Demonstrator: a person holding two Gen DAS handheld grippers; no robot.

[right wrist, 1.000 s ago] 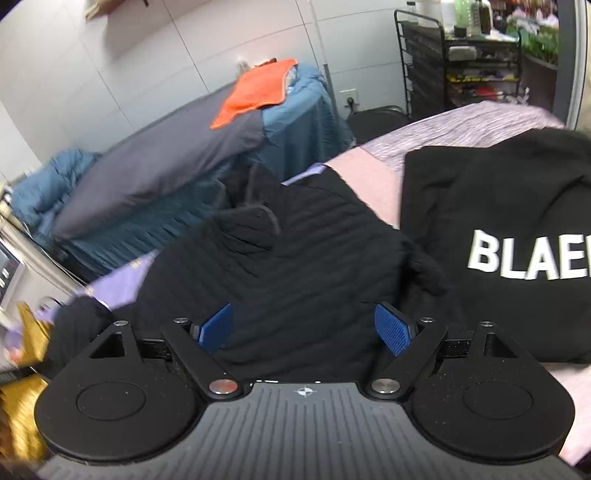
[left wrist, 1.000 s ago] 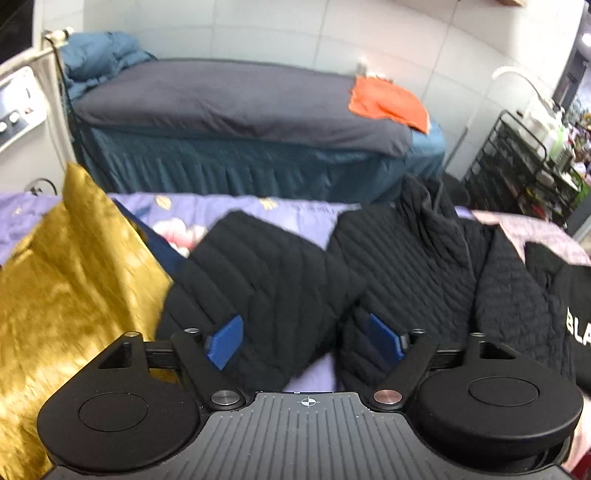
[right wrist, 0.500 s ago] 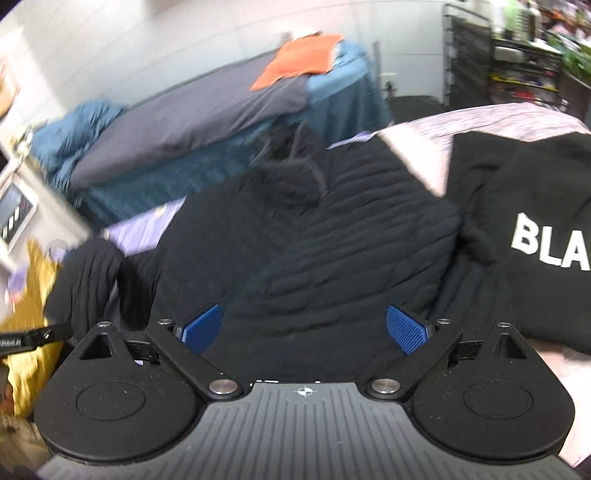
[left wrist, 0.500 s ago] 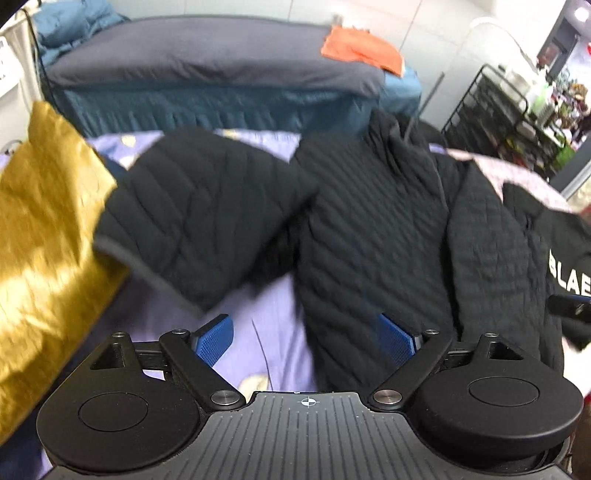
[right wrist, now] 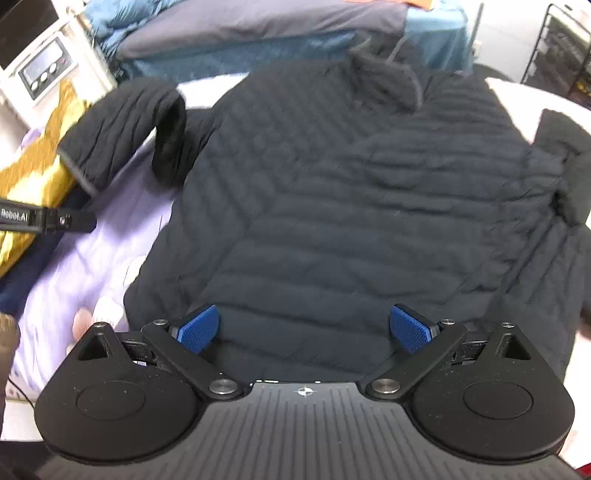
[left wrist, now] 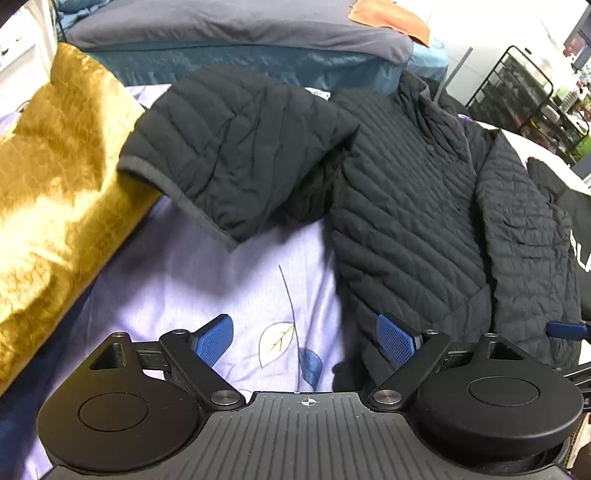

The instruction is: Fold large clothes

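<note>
The black quilted jacket (right wrist: 351, 192) lay face up on the bed's lilac sheet (left wrist: 207, 280), collar toward the far edge, hem toward the camera. Its left sleeve (left wrist: 236, 155) stuck out sideways, the cuff resting partly on the gold fabric (left wrist: 48, 192) heaped along that side; the other sleeve appeared to lie folded along the body.

The left hand-held gripper (left wrist: 304, 341) hovered with its fingers spread, empty, one blue pad over bare sheet and the other at the jacket's hem corner. The right hand-held gripper (right wrist: 304, 328) was likewise spread and holding nothing, low over the middle of the hem.

The likeliest trouble, as I judged it, was a shallow pinch: the puffy, slippery shell could slide out of the pads, or a pad could catch the sheet along with the hem and drag the bedding into the fold. The outflung sleeve could also snag on the gold fabric and pull the jacket crooked — especially if the hem was lifted before that sleeve was brought in.

Room was uneven. Open sheet lay to the left of the body, enough to work the sleeve inward. On the right, a black garment with white lettering (left wrist: 581, 236) lay just beside or touching the jacket — little slack there. The far edge was close behind the collar, with another bed (left wrist: 229, 33) beyond.
</note>
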